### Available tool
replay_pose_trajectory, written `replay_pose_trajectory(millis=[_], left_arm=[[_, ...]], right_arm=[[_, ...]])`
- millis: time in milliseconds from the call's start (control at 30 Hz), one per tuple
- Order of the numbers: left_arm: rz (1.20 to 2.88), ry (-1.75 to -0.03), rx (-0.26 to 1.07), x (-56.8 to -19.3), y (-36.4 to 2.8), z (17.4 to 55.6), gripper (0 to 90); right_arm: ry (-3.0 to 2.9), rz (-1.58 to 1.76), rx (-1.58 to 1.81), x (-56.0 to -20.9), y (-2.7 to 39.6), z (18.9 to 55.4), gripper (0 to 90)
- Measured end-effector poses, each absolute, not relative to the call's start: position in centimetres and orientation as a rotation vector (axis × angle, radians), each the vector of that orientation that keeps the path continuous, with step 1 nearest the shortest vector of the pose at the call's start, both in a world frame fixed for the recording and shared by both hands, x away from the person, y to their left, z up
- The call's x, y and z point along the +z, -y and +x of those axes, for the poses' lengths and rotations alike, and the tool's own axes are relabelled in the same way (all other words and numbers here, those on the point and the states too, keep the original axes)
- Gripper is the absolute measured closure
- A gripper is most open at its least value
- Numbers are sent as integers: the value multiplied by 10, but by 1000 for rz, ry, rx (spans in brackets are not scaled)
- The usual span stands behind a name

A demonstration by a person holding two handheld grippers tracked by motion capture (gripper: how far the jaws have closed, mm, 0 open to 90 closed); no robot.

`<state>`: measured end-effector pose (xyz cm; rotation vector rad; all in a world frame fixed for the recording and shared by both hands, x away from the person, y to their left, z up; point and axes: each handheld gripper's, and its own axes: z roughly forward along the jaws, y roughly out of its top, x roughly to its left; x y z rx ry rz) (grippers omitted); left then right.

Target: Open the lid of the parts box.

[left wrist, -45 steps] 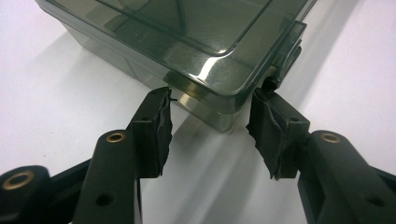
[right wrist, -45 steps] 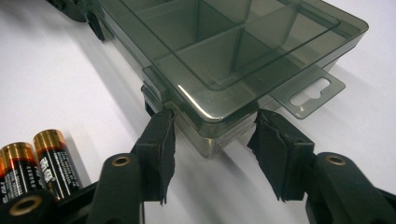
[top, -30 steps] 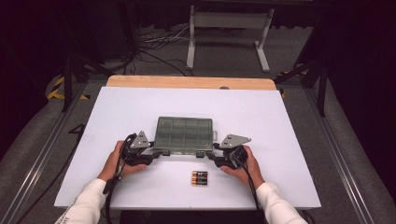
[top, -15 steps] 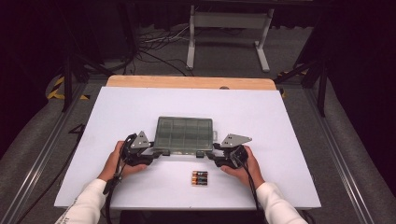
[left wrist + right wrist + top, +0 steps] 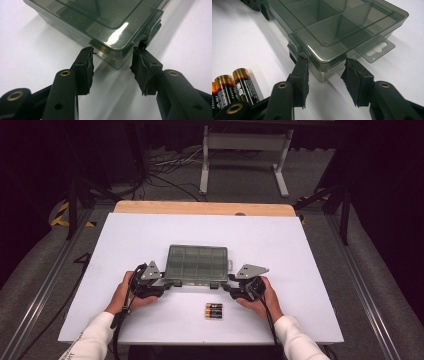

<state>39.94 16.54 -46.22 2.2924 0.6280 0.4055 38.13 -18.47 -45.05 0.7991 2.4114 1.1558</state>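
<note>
A: Starting at the left of the high view, the left tool sits low on the white worktop, the hand wrapped behind it, its tips at the near-left corner of the smoky compartment box.

B: And up close in the left gripper view?

A: The jaws straddle that rounded corner. The pads come up to the plastic on either side; I can't tell whether they press on it or just bracket it. The lid is down, and a small latch shows on the front edge.

B: Where's the box itself?

A: Flat on the worktop, about midway across and nearer the person's edge, directly between the two tools. Through the lid you can see the dividers.

B: Anything in front of it?

A: Three batteries, side by side and touching, just in front of the box toward its right half, lying free.

B: And the right side?

A: The right tool mirrors the left, at the near-right corner. Its jaws have just been closing, with the corner between them. In the right gripper view the pads hug the corner; again I can't say if they truly pinch. A hang tab juts from the box's side just beyond.
</note>
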Motion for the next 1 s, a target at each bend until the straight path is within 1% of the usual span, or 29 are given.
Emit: replay_pose_trajectory(millis=[67,133,400,633,700,867,967,1000], left_arm=[[2293,-628,409,-462,-165,399,523],[2297,-628,415,-462,-165,399,523],[2291,-636,400,-463,-166,400,524],[2223,-660,357,-459,-171,398,521],[2220,-665,368,-459,-171,398,514],[2173,-697,326,-458,-175,397,457],[2135,-699,318,-456,-177,396,431],[2129,-700,314,-455,-177,395,435]], right_arm=[[-2412,801,1160,-450,185,381,565],[-2402,801,1195,-449,187,381,606],[-2403,790,1175,-448,186,380,606],[-2394,788,1179,-449,186,380,603],[-2394,787,1182,-450,186,380,599],[-2393,789,1186,-450,186,380,598],[-2393,787,1186,-450,186,380,596],[-2393,787,1187,-450,186,380,595]])
